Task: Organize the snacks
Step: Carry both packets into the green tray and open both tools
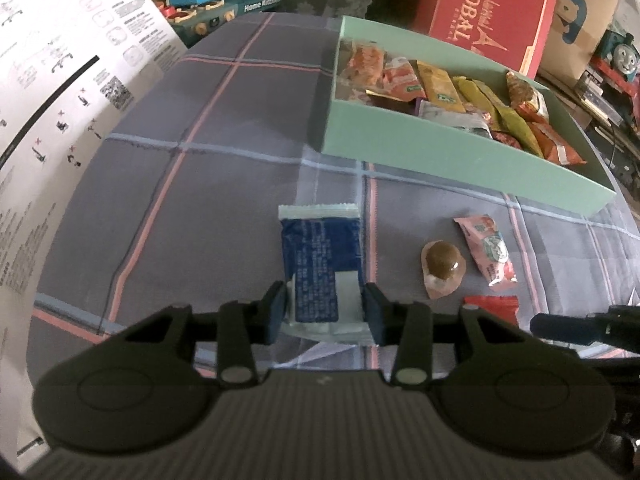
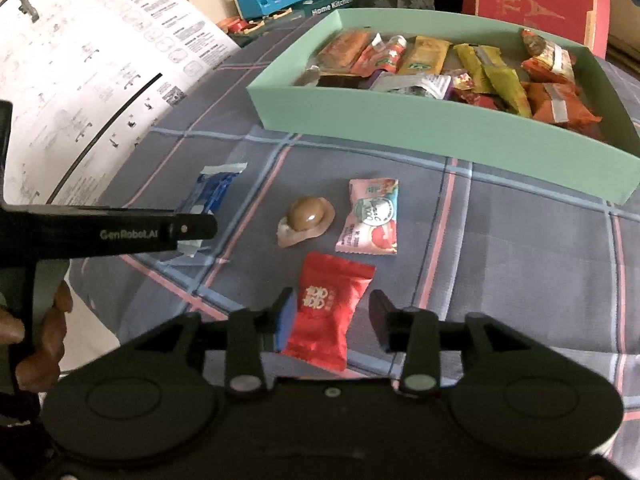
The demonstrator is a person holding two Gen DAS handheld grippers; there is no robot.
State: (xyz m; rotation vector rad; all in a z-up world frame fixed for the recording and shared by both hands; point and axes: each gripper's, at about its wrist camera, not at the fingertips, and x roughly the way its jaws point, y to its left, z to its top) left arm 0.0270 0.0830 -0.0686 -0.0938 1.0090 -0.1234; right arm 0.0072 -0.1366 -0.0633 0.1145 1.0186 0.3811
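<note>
- Left wrist view: left gripper (image 1: 325,310) at lower centre straddles the near end of a blue-and-white foil sachet (image 1: 320,270) lying flat on the grey plaid tablecloth (image 1: 200,200). Both pads sit against the sachet's edges, so it reads as pinched, probably for a lift toward the mint-green cardboard tray (image 1: 440,152) at upper right, already packed with wrappers.
- Right of the sachet lie a brown jelly cup with clear rim (image 1: 442,270) and a pink printed candy packet (image 1: 486,252), just beside each other; a red foil pouch (image 1: 490,306) shows at lower right. A white printed instruction sheet (image 1: 60,100) fills the left edge.
- Right wrist view: right gripper (image 2: 332,320) brackets the red pouch (image 2: 330,310). Its left pad touches the wrapper; the right finger stands clear, so the jaws are spread, not clamping.
- Jelly cup (image 2: 306,220) and pink packet (image 2: 370,216) lie between this gripper and the tray (image 2: 400,128); the left gripper's dark arm crosses at mid-left.
</note>
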